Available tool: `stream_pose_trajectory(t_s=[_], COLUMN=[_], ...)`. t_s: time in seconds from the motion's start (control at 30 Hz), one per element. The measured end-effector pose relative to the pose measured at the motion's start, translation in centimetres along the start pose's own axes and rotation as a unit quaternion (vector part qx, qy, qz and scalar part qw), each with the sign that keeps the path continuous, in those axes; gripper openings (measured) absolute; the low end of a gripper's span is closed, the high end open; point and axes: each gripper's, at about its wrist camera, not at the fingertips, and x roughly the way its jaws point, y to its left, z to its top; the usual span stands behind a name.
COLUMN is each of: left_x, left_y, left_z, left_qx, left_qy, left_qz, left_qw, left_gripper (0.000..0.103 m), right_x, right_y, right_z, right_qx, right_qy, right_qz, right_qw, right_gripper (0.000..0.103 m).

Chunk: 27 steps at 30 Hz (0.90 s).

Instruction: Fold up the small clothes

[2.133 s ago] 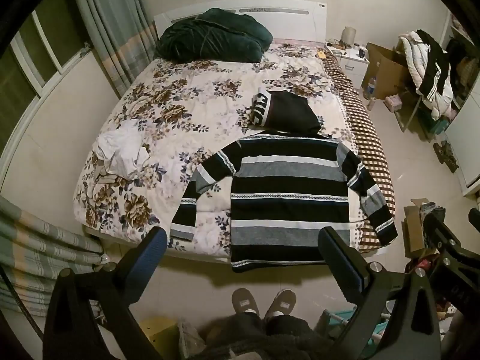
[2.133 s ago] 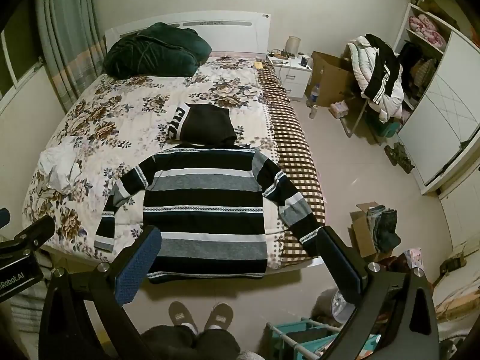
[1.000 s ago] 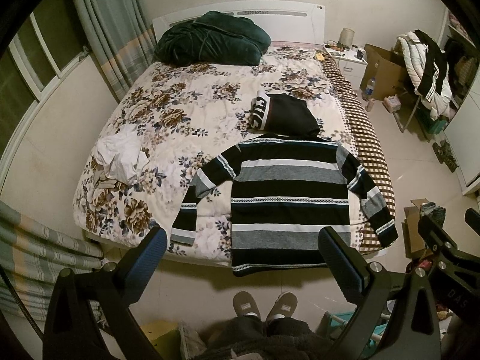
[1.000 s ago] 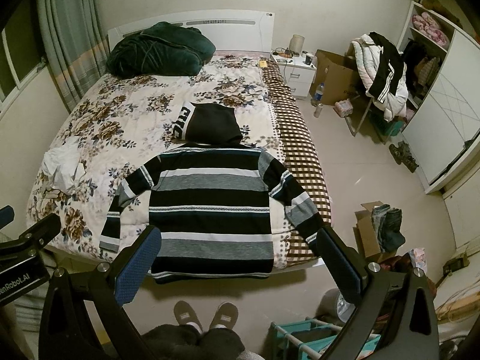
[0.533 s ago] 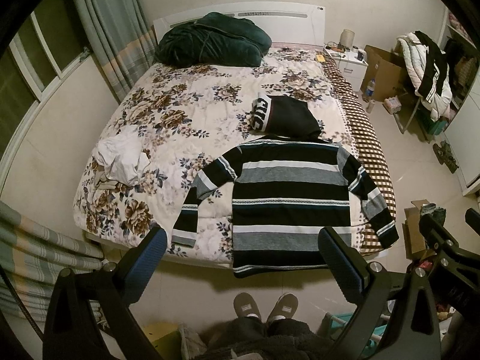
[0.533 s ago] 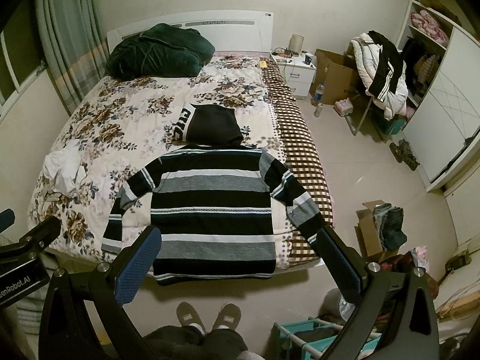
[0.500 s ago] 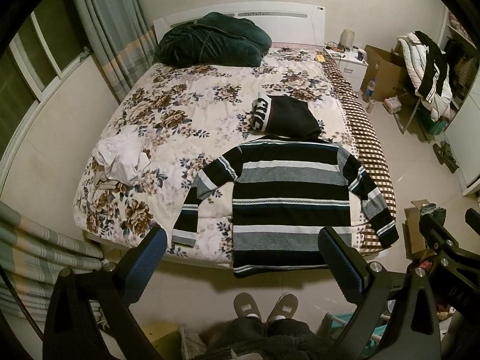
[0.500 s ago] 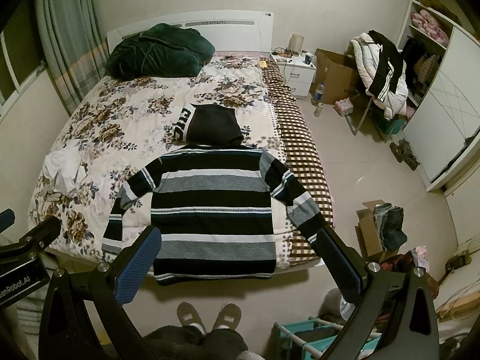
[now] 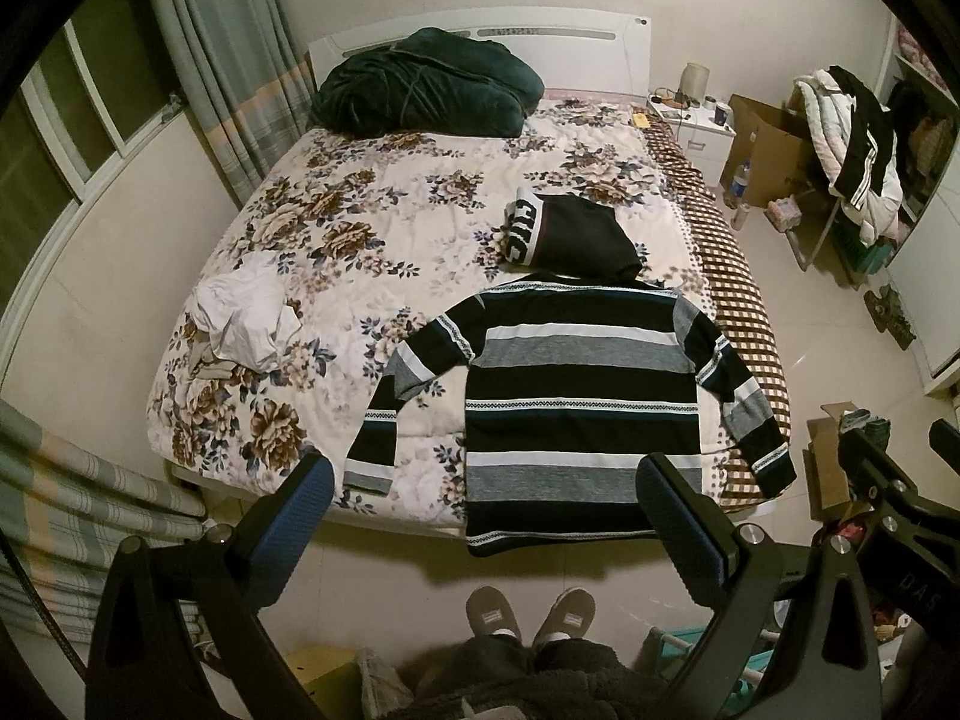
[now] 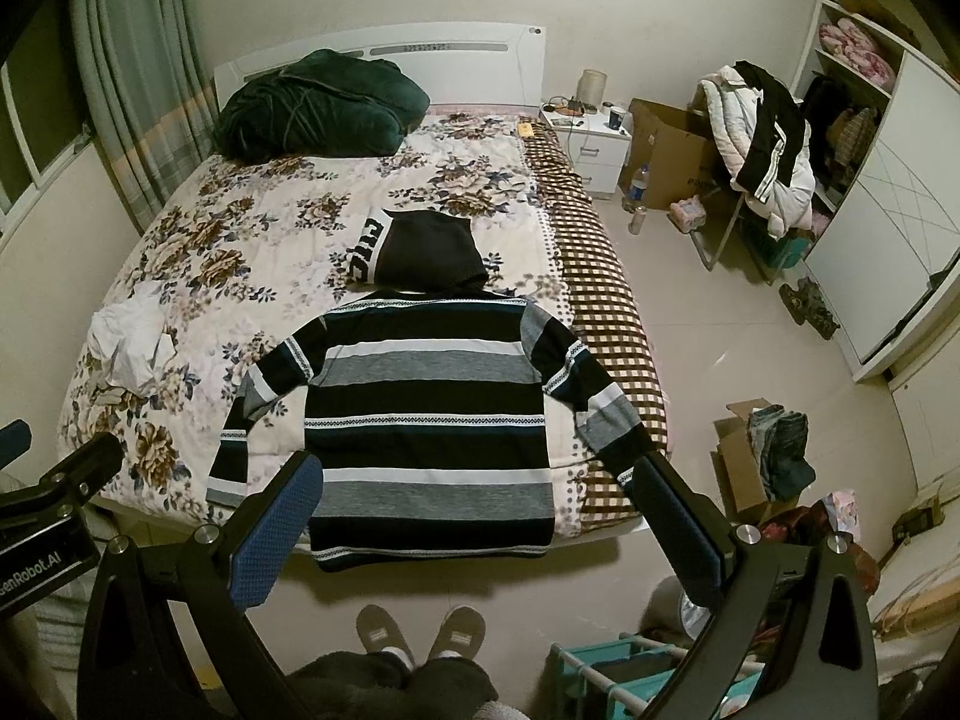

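**Sweater spread flat, both grippers poised above the hem**

Left gripper and right gripper hang wide open and empty over the person's slippers, probably lining up a first grasp. Beyond them the striped hooded sweater lies back-up at the foot of the bed, sleeves spread, hem overhanging: ready for folding. Against earlier frames, only slight camera drift; the sweater lies unchanged

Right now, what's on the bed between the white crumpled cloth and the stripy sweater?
Nothing but bare flowered quilt lies between the white cloth and the striped sweater; both wrist views show it.
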Motion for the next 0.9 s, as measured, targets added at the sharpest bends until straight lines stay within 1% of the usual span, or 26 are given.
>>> stream_pose_trajectory(t_s=[0.3, 0.4, 0.43, 0.53, 0.57, 0.6, 0.63, 0.7, 0.73, 0.77, 0.8, 0.9], left_x=[0.0, -0.1, -0.3, -0.4, -0.1, -0.4, -0.4, 0.6, 1.4, 2.6, 4.0, 8.4], left_y=[0.0, 0.0, -0.2, -0.5, -0.6, -0.4, -0.4, -1.0, -0.9, -1.3, -0.6, -2.2], left_z=[-0.1, -0.2, 1.3, 1.7, 2.5, 1.7, 2.0, 3.3, 3.8, 5.0, 4.7, 5.0], left_qx=[-0.001, 0.0, -0.001, 0.0, 0.001, 0.0, 0.0, 0.001, 0.0, -0.001, -0.002, 0.01], left_qy=[-0.001, 0.0, 0.001, 0.0, -0.001, -0.004, -0.008, -0.029, -0.035, -0.04, -0.043, -0.036], left_qz=[0.0, -0.001, -0.001, -0.001, -0.001, 0.0, 0.002, 0.016, 0.019, 0.022, 0.023, 0.023], left_qw=[1.0, 1.0, 1.0, 1.0, 1.0, 1.0, 1.0, 0.9995, 0.9992, 0.999, 0.9988, 0.999], left_gripper=[0.103, 0.103, 0.103, 0.103, 0.103, 0.103, 0.103, 0.103, 0.103, 0.103, 0.103, 0.103], right_x=[-0.1, 0.2, 0.3, 0.6, 0.9, 1.2, 1.7, 3.5, 4.7, 6.2, 7.4, 12.3], right_y=[0.0, 0.9, 1.3, 2.2, 2.5, 2.7, 2.6, 2.4, 1.4, 0.7, -0.5, -2.7], right_z=[0.0, -0.2, -0.2, 0.0, 0.0, 0.0, 0.1, -0.1, -0.4, -0.7, -1.0, -2.4], right_qx=[0.001, 0.001, 0.002, 0.006, 0.009, 0.015, 0.022, 0.047, 0.06, 0.078, 0.095, 0.157], right_qy=[0.001, 0.002, 0.003, 0.005, 0.005, 0.006, 0.008, 0.019, 0.026, 0.039, 0.051, 0.081], right_qz=[0.002, 0.003, 0.005, 0.008, 0.009, 0.011, 0.015, 0.024, 0.028, 0.033, 0.039, 0.047], right_qw=[1.0, 1.0, 1.0, 1.0, 1.0, 1.0, 1.0, 0.998, 0.997, 0.996, 0.993, 0.983], right_gripper=[0.103, 0.103, 0.103, 0.103, 0.103, 0.103, 0.103, 0.103, 0.103, 0.103, 0.103, 0.103])
